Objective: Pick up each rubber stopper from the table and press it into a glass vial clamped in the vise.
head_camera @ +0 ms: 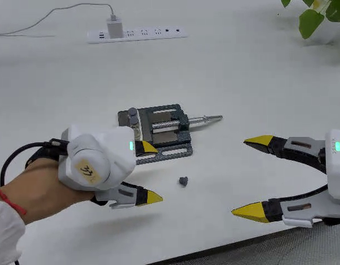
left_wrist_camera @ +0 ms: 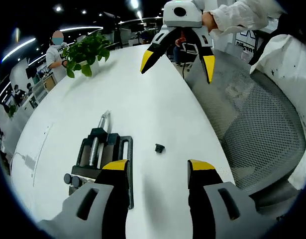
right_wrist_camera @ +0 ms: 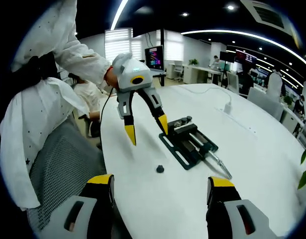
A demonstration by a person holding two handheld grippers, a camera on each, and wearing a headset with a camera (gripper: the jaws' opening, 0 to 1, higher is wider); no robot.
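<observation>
Left gripper (head_camera: 152,172) first, nearest in the head view, held in a hand (head_camera: 34,190). Its jaws are about half open with nothing between them, and it hovers just over the white table (head_camera: 241,83).

Across from it is the right gripper (head_camera: 254,176). Its jaws are spread wide, clearly wider than the left's, and they are empty too. It hangs close to the table's near edge, where a grey mesh seat (head_camera: 319,243) shows below the rim.

Between the two lies the rubber stopper (head_camera: 183,181), small, dark grey and stubby. It sits alone on bare tabletop and touches neither gripper. In the left gripper view it lies straight ahead, in line with the gap between the yellow tips but short of them. In the right gripper view it also sits ahead, centred between the tips.

Just behind the stopper is the vise (head_camera: 158,132), dark metal and lying flat, with its screw handle pointing right. The left gripper's upper jaw is right beside its near corner. Two dark round tops (head_camera: 133,115) stand side by side at the vise's left end. The glass under them is hard to make out.

There is open white surface all around the stopper and to the right of the vise. Far back a power strip (head_camera: 136,34) lies with a charger (head_camera: 114,26) plugged in, and a plant (head_camera: 313,16) is at the far right corner.
</observation>
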